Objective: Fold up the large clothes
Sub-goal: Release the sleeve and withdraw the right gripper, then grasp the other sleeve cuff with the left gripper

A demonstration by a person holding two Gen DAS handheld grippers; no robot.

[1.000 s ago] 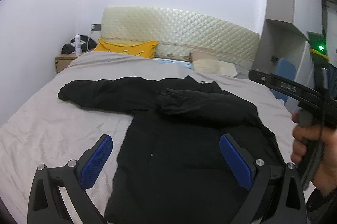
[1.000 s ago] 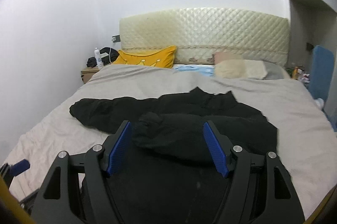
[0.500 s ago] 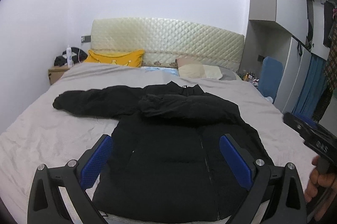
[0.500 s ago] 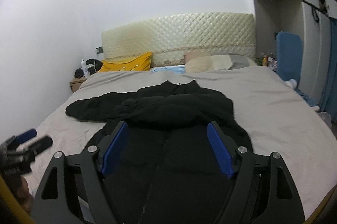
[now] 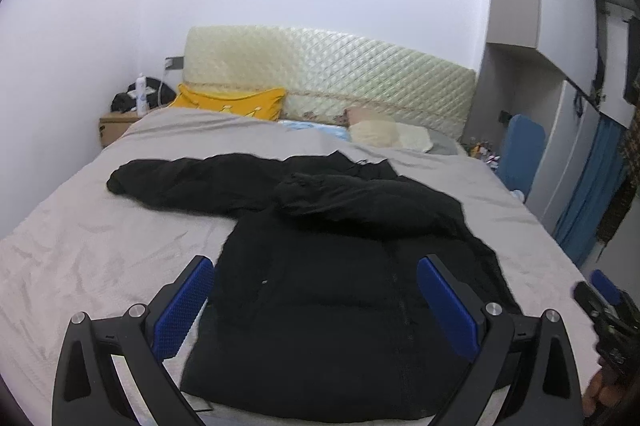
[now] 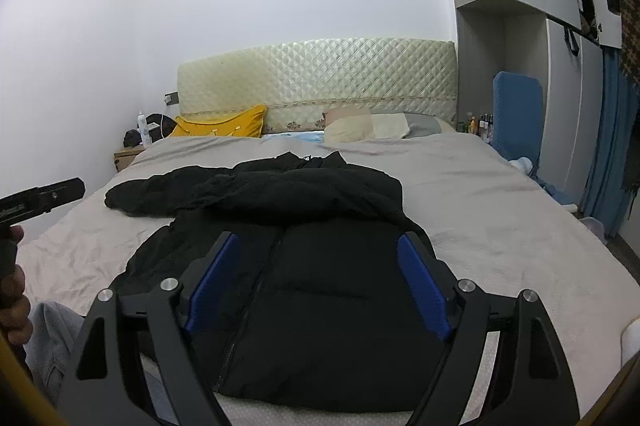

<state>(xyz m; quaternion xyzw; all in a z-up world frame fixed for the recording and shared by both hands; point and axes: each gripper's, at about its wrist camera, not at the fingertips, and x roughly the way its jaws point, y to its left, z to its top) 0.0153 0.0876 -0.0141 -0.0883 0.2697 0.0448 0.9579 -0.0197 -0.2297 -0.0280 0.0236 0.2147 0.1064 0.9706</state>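
Observation:
A black puffy jacket [image 5: 340, 226] lies front up on the grey bed [image 5: 100, 246], collar toward the headboard. One sleeve is folded across its chest [image 6: 304, 193]; the other sleeve [image 5: 168, 177] stretches out to the left. My left gripper [image 5: 316, 302] hovers open above the jacket's lower hem with nothing between its blue pads. My right gripper [image 6: 319, 282] hangs over the hem near the zipper. Its jaws are opening and nothing is between them. Neither gripper touches the cloth.
A yellow pillow [image 5: 236, 101] and pale pillows [image 6: 360, 127] lie against the quilted headboard [image 6: 320, 73]. A nightstand with a bottle [image 5: 140, 93] stands at the back left. A blue panel [image 6: 516, 113], wardrobe and blue curtain line the right side. A person's jeans leg [image 6: 44, 330] is at the bed's foot.
The right gripper has drawn back from the folded sleeve toward the foot of the bed and sunk a little, its jaws spreading wider. The left gripper has hardly shifted. The jacket lies still.

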